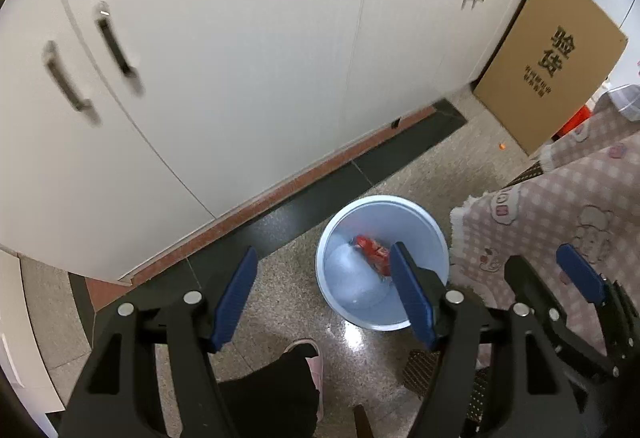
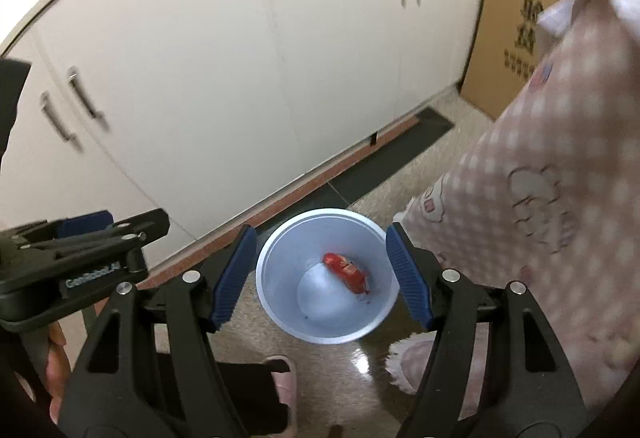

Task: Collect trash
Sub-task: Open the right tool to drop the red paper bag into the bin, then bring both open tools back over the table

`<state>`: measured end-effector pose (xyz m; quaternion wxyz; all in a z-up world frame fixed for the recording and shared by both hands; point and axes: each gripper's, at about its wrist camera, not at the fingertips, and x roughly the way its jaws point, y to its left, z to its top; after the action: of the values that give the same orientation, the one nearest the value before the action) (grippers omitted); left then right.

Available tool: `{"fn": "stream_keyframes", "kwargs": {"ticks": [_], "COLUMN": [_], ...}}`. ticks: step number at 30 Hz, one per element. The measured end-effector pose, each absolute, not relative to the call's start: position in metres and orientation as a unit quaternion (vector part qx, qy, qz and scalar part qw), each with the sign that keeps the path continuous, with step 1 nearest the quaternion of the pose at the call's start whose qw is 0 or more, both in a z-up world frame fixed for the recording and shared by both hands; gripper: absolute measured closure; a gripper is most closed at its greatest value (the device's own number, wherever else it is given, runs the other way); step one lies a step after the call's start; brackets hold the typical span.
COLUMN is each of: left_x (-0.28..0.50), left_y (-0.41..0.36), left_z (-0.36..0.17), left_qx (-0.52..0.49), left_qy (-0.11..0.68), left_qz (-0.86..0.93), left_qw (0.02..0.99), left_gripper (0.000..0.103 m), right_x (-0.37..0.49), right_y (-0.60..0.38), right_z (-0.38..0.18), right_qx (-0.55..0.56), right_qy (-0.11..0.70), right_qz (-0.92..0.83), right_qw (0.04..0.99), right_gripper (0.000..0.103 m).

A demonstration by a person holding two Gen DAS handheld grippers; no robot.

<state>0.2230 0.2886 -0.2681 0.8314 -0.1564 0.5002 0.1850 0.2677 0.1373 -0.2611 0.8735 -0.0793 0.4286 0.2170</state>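
White cabinet doors (image 1: 224, 50) fill the left and far side, a dark floor strip along their foot. The left gripper (image 2: 86, 242), marked "GenRobot.AI", and the right gripper (image 2: 320, 278) both stand wide open, holding nothing. Between them and below, a pale blue bin (image 2: 276, 314) holds a red wrapper (image 2: 346, 272), long axis running far-left to near-right. Speckled floor lies clear around it. A pink checked cloth (image 2: 540, 198) crowds the right; far right leans a cardboard box (image 1: 552, 66) with printed Chinese characters.

Two large black Chinese characters, 验货, are printed on the side of the brown cardboard box (image 1: 548, 62), above two lines of smaller characters too blurred to be read. White lettering, "GenRobot.AI", is seen on the black body of the left gripper (image 2: 86, 224) in the right wrist view
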Motion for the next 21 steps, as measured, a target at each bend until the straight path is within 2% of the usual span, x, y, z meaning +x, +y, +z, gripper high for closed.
{"fn": "stream_keyframes", "kwargs": {"ticks": [3, 10, 21], "left_x": [0.202, 0.167, 0.111], "left_y": [0.286, 0.272, 0.205], "left_z": [-0.243, -0.182, -0.089], "left_qx": [-0.159, -0.172, -0.138], "left_qy": [0.467, 0.393, 0.280], "left_qz": [0.197, 0.198, 0.159], "left_qw": [0.848, 0.881, 0.937], "left_gripper": [0.033, 0.033, 0.027], "right_x": [0.239, 0.192, 0.123], "right_y": [0.137, 0.115, 0.061], "right_z": [-0.231, -0.166, -0.082], "right_qx": [-0.090, -0.079, -0.054], "right_qy": [0.406, 0.355, 0.270], "right_qz": [0.224, 0.230, 0.210], "right_qw": [0.881, 0.903, 0.938], "right_gripper": [0.036, 0.036, 0.033]}}
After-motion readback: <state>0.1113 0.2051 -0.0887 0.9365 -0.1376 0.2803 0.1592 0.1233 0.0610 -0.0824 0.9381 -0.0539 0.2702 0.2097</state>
